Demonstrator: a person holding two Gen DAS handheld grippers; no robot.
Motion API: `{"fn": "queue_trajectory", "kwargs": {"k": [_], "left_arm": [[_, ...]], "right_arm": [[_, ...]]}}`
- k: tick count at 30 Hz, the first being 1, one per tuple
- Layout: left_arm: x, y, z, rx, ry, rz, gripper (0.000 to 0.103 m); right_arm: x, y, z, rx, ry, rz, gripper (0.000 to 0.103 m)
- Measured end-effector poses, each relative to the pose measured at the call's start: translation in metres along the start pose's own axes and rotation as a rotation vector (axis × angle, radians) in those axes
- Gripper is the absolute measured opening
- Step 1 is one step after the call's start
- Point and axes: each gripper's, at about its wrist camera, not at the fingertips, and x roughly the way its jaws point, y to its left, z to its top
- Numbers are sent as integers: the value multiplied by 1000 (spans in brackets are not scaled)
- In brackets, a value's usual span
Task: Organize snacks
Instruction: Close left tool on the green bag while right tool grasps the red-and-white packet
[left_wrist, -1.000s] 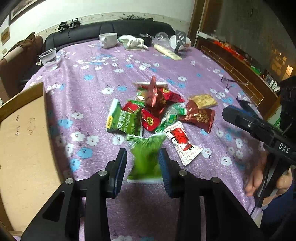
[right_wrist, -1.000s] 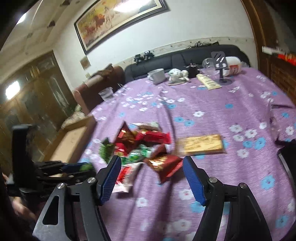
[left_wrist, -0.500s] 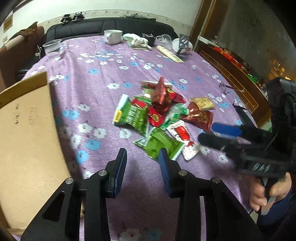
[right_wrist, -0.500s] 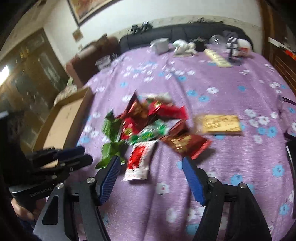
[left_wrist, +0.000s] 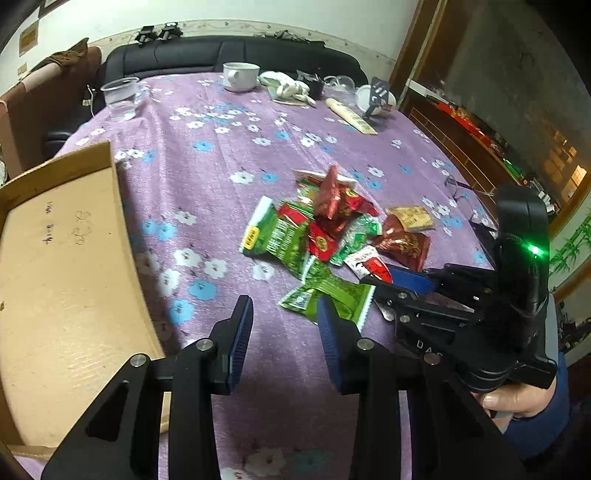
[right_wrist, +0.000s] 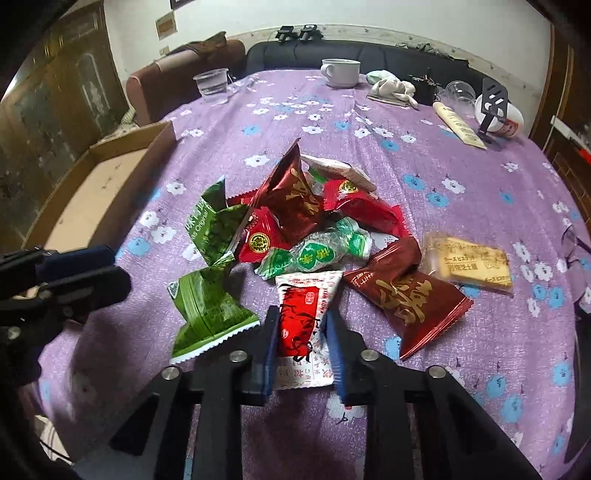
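Observation:
A pile of snack packets (left_wrist: 325, 218) lies mid-table on the purple flowered cloth (left_wrist: 207, 173). My right gripper (right_wrist: 301, 325) points down at the pile's near edge and is shut on a white-and-red packet (right_wrist: 306, 291), its pads pressing both sides. From the left wrist view, that right gripper (left_wrist: 384, 286) comes in from the right over the same packet (left_wrist: 364, 260). My left gripper (left_wrist: 282, 314) is open with nothing between its fingers. A green packet (left_wrist: 328, 291) lies on the cloth just past its right fingertip. An open cardboard box (left_wrist: 55, 277) sits on the left.
At the table's far end stand a white mug (left_wrist: 240, 75), a clear plastic cup (left_wrist: 120, 98), a crumpled cloth (left_wrist: 284, 83) and a cream tube (left_wrist: 351, 116). A dark-red packet (right_wrist: 406, 295) and a yellow biscuit pack (right_wrist: 469, 264) lie right of the pile. A black sofa (left_wrist: 221, 55) is behind.
My left gripper let go of the green packet, which now lies on the cloth. My right gripper came down to the pile and closed on the white-and-red packet.

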Motion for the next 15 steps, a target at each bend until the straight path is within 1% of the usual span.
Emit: {"fn": "queue_trajectory", "kwargs": {"k": [1, 2, 4, 7, 8, 11, 12, 13, 15], "left_arm": [[1, -1, -1, -5, 11, -12, 34], [4, -2, -1, -11, 29, -30, 35], [9, -5, -1, -26, 57, -50, 35], [15, -9, -1, -27, 82, -45, 35], [15, -10, -2, -25, 84, -44, 35], [19, -15, -1, -8, 90, -22, 35], [22, -18, -1, 3, 92, -7, 35], [24, -19, -1, 10, 94, 5, 37], [30, -21, -1, 14, 103, 8, 43]], "right_arm": [[-1, 0, 0, -5, -1, 12, 22], [-1, 1, -2, -20, -3, 43, 22], [-4, 6, -7, -58, 2, 134, 22], [-11, 15, -14, -116, 10, 219, 22], [-13, 14, -16, -115, 7, 227, 22], [-17, 4, -16, -84, -20, 179, 22], [-18, -1, -16, -63, -25, 175, 22], [-17, -7, -16, -39, -27, 178, 22], [-15, -13, -17, -13, -28, 181, 22]]}}
